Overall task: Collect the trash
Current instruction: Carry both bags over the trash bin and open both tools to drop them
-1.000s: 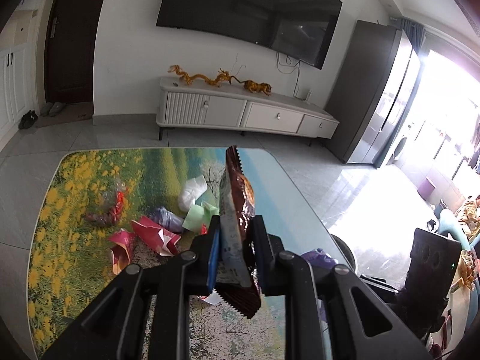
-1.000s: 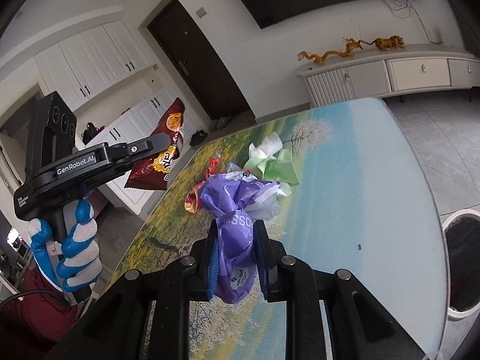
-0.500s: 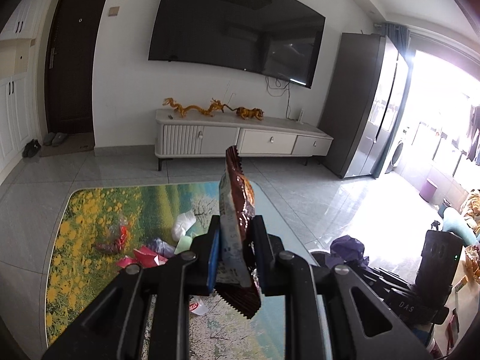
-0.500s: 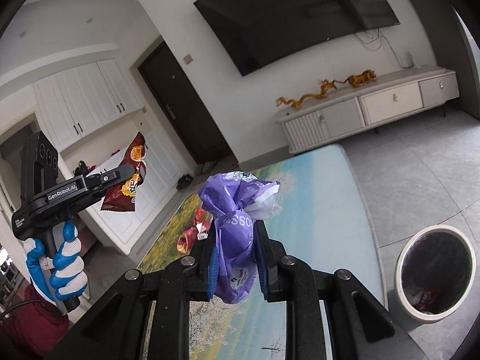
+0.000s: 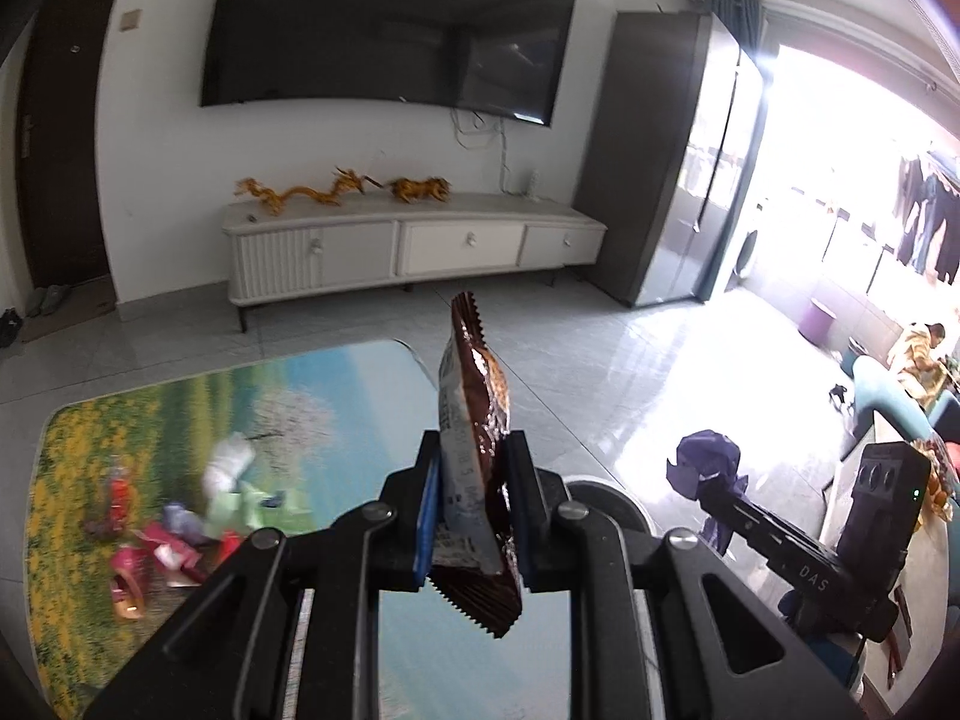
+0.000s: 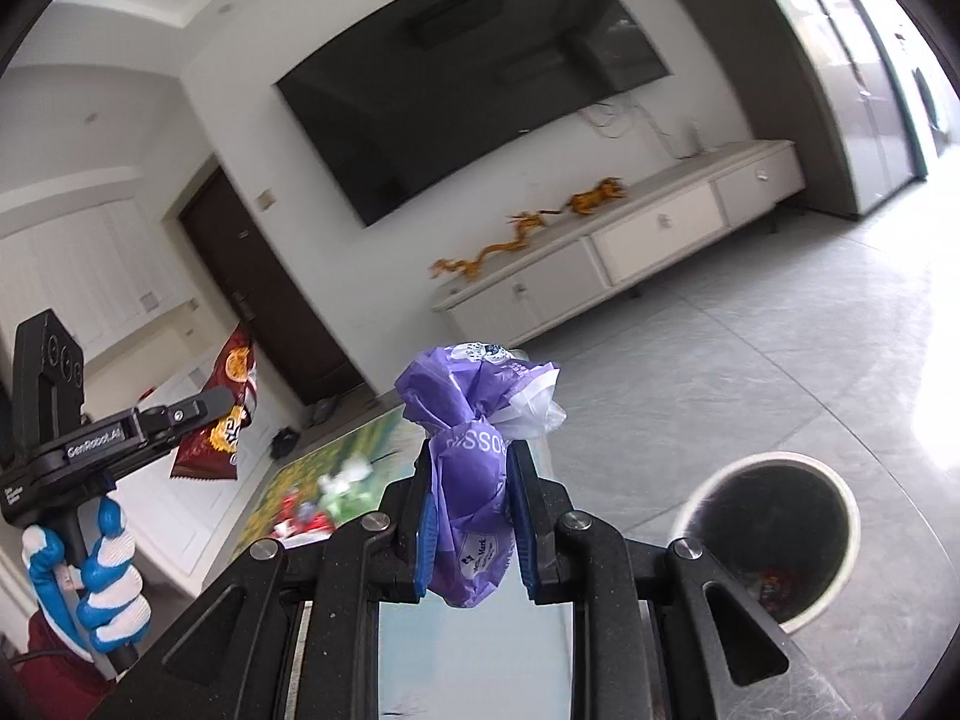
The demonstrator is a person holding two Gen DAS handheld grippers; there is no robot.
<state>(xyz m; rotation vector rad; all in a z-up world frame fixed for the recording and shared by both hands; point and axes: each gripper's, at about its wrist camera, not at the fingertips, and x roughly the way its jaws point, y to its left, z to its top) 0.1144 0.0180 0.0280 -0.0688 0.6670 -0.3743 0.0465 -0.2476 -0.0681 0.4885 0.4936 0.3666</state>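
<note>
- my left tongs (image 5: pixel 469 516) are clenched on a brown snack bag (image 5: pixel 474 456); the bag stands upright between the blue pads, its serrated top edge above them and its lower corner hanging below.
- my right tongs (image 6: pixel 471 519) are clenched on a crumpled purple plastic bag (image 6: pixel 474 450); a white scrap shows at its upper right, and white lettering sits at the pinch.
- both held items are in the air, above the near end of the bench (image 5: pixel 336 384), which carries a printed landscape of yellow flowers, green field and blue sky.
- from the right wrist view, a round white trash bin (image 6: pixel 774 546) with a dark liner stands on the grey tiled floor, to the right of the right tongs and lower; some reddish bits lie at its bottom.
- remaining trash on the bench, left part, seen from the left wrist: red wrappers (image 5: pixel 150 552), a light green packet (image 5: pixel 240 504), a white crumpled piece (image 5: pixel 228 459); the picture is blurred there, so finer detail cannot be told.
- my left hand (image 6: pixel 90 582), in a blue and white glove, grips the left tool's handle in the right wrist view.
- background: wall tv (image 5: pixel 384 30), white sideboard (image 5: pixel 408 240) with golden dragon figures (image 5: pixel 300 192).
</note>
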